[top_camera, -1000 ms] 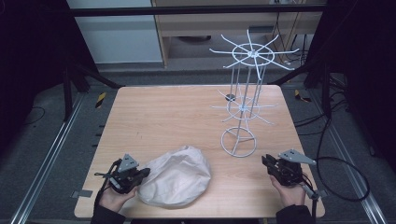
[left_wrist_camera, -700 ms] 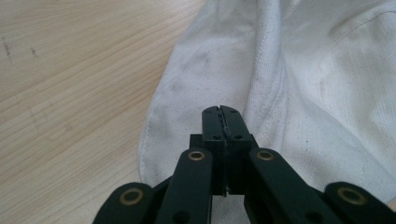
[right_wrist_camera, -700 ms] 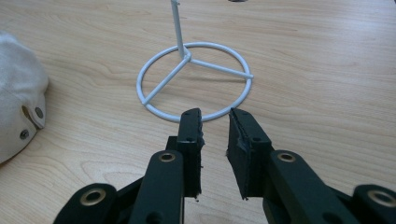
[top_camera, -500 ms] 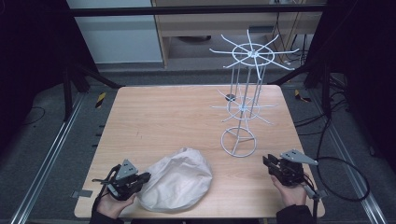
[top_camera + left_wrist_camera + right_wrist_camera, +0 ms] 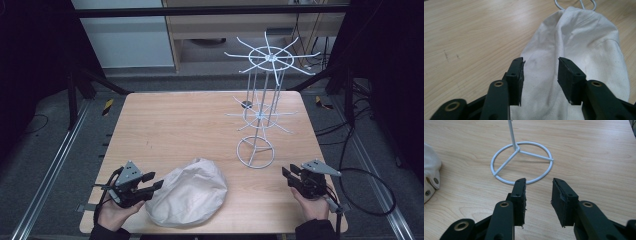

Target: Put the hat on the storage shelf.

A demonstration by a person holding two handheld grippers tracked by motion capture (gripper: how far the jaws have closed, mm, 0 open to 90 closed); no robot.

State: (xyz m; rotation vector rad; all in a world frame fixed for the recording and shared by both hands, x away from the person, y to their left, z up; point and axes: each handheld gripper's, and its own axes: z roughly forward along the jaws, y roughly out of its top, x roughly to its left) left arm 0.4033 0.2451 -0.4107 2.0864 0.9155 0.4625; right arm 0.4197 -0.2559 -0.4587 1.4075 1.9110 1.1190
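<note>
High view first: white cloth cap lying flat near the front edge of the wooden table, easy to reach from either side. Left gripper held low at the left side of the cap, tips right at the cloth, probably to take hold of it. Left gripper view: left gripper with jaws apart and a wide gap between them, cap right under and ahead, nothing pinched yet. Hard to tell whether the tips touch the cloth or hang just over it. Right gripper down on the table well to the right of the cap, near the round foot of the white wire stand, likely waiting for its turn. Right gripper view: right gripper open too and empty, pointing at the round foot of the stand just ahead, with a bit of the cap and its little metal snaps off at the left. Stand upright toward the back right, thin arms sticking out like spokes, maybe a place to hang the cap. Next, most likely: close the left jaws on a fold of cloth and lift.
</note>
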